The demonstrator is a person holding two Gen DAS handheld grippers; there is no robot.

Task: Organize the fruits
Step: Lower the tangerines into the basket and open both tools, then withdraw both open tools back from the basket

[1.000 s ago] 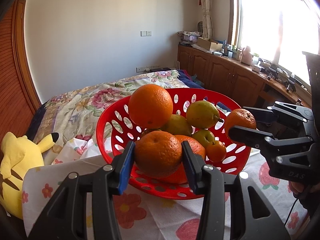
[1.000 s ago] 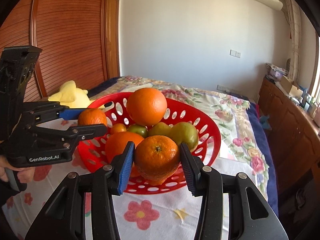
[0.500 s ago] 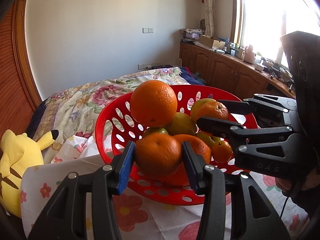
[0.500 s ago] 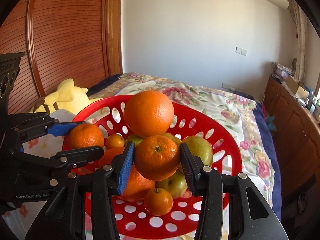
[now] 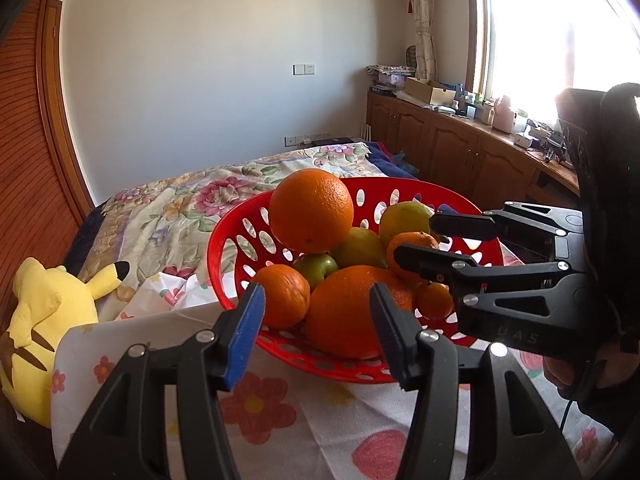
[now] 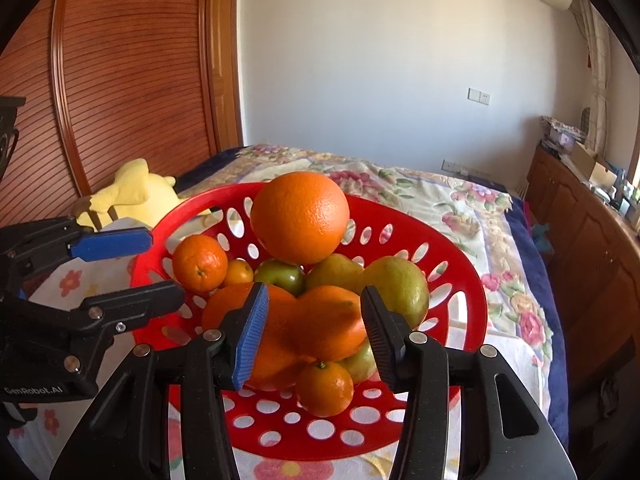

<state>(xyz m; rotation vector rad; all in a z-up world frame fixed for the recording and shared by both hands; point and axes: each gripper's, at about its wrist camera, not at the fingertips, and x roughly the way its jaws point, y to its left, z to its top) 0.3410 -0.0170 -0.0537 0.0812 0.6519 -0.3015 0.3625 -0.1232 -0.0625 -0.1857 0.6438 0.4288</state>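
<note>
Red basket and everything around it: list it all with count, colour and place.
Red basket: one, red, on tablecloth.
Large orange: one, orange, atop the pile.
Other oranges and mandarins: at least four, orange, in basket.
Pears: two, yellow-green, basket's right.
Green fruit: at least one, green, under large orange.
Tablecloth: one, white, flowered, under basket.
Plush toy: one, yellow, left.
Left hand-held gripper: black, blue pad; jaws just opened, empty.
Right hand-held gripper: black, blue pad; mandarin between fingers.

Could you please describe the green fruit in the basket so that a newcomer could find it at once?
Find the red basket on the flowered cloth. Directly beneath the big orange topping the pile sits the small green fruit, darker green than the yellowish pears beside it.
</note>
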